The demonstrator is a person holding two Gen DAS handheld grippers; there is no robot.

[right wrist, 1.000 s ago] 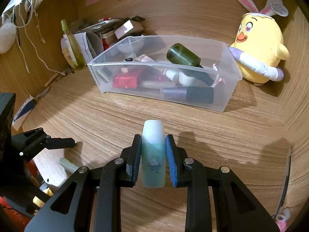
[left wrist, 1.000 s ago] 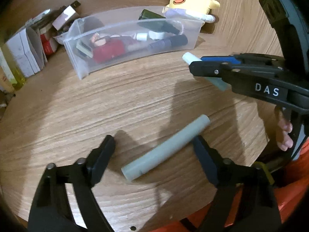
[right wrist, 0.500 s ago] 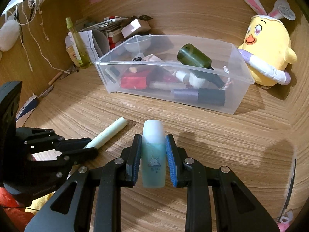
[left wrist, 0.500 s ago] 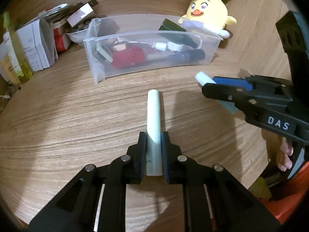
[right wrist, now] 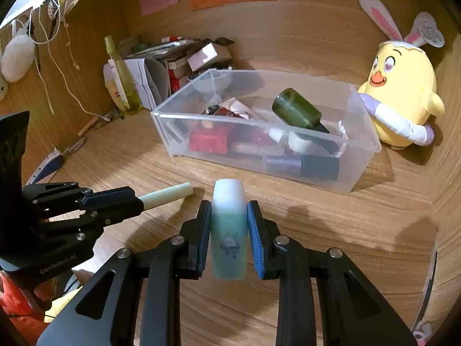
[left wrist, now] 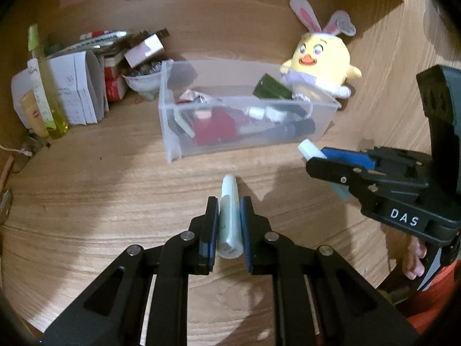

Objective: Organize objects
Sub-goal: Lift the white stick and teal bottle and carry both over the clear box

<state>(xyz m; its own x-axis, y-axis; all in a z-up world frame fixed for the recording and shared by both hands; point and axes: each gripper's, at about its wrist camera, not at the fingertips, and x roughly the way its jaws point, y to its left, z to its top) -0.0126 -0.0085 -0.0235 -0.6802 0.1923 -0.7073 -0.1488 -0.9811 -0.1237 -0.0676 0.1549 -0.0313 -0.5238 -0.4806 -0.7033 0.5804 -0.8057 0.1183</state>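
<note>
Between the left gripper's pressed pads sits a pale-green tube; right gripper pinches a teal bottle.

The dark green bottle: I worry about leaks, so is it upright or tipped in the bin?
Tipped. The dark green bottle lies slanted on top of the other items in the clear plastic bin, its round base raised toward the left.
</note>
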